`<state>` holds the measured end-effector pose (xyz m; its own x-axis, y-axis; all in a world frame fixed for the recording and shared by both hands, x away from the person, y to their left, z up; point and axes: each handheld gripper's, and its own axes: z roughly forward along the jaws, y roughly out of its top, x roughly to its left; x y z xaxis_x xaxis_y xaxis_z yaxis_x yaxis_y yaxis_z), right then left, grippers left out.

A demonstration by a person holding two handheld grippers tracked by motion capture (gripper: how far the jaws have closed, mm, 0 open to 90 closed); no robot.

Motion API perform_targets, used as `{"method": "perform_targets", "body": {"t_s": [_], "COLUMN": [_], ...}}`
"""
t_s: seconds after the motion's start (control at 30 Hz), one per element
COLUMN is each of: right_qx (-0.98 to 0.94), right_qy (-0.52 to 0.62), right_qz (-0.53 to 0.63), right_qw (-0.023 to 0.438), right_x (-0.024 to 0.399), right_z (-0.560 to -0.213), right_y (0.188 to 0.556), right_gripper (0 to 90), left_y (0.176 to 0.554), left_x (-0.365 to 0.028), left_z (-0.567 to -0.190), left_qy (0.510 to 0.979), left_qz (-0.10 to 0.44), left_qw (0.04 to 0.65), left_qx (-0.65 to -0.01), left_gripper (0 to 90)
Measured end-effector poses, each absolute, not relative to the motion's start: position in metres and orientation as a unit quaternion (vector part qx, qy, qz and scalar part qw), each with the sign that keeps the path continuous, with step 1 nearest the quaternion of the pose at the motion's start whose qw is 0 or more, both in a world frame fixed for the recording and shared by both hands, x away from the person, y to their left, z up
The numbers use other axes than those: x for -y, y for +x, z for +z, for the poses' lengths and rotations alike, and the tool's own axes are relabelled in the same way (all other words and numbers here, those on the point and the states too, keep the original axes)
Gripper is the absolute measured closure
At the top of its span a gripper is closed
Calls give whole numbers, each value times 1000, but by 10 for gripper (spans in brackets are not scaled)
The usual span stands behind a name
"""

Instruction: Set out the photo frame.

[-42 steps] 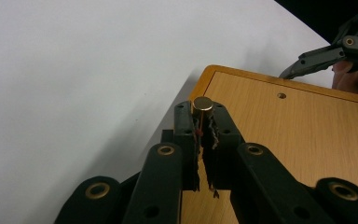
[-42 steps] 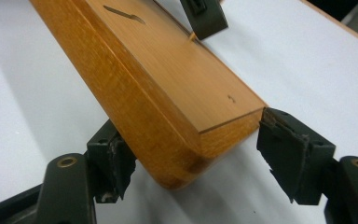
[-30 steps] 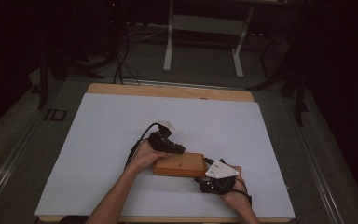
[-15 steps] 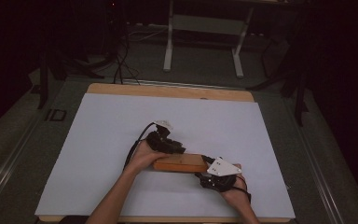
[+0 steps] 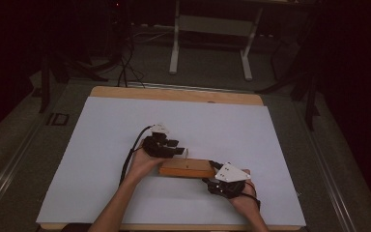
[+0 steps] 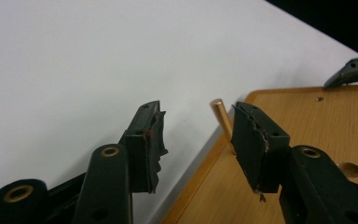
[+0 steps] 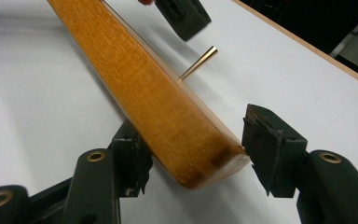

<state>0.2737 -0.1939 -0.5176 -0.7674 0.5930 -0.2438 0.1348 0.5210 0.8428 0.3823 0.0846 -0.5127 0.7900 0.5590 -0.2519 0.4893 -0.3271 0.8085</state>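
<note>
The flat orange-brown wooden block (image 5: 186, 167) lies on the white worktop (image 5: 101, 145). The right gripper (image 7: 193, 149) straddles its end, barely grasping; the left gripper (image 6: 198, 135), released, brackets a thin brass peg (image 6: 221, 119). Clenching off-centre could bend it.

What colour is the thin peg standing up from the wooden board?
Brass-gold peg, seen best in the left gripper view.

This looks like a lab or recording studio set up for filming, kept dark all around one lit counter (image 5: 101, 145) covered in a plain white sheet over a wooden top. Beyond the counter's far edge, black cables (image 5: 125, 63) trail over a grey carpeted floor (image 5: 207, 77) and a white metal stand (image 5: 210, 41) rises on splayed feet.
</note>
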Motion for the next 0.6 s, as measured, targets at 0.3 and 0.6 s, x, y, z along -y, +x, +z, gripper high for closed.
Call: {"method": "perform_targets", "body": {"t_s": [0.3,0.6], "right_qx": [-829,-829], "right_qy": [224,226], "right_qz": [440,440], "right_qw": [263,262], "right_x": [196,196], "right_z": [-517,-517], "right_y": [274,275], "right_gripper": [447,450], "left_y": [361,348], "left_x": [-107,-130], "left_z": [-512,-506], "left_qy": [806,795], "left_qz": [97,137], "left_qw": [480,482], "left_qx": [-332,-344], "left_gripper": [517,505]}}
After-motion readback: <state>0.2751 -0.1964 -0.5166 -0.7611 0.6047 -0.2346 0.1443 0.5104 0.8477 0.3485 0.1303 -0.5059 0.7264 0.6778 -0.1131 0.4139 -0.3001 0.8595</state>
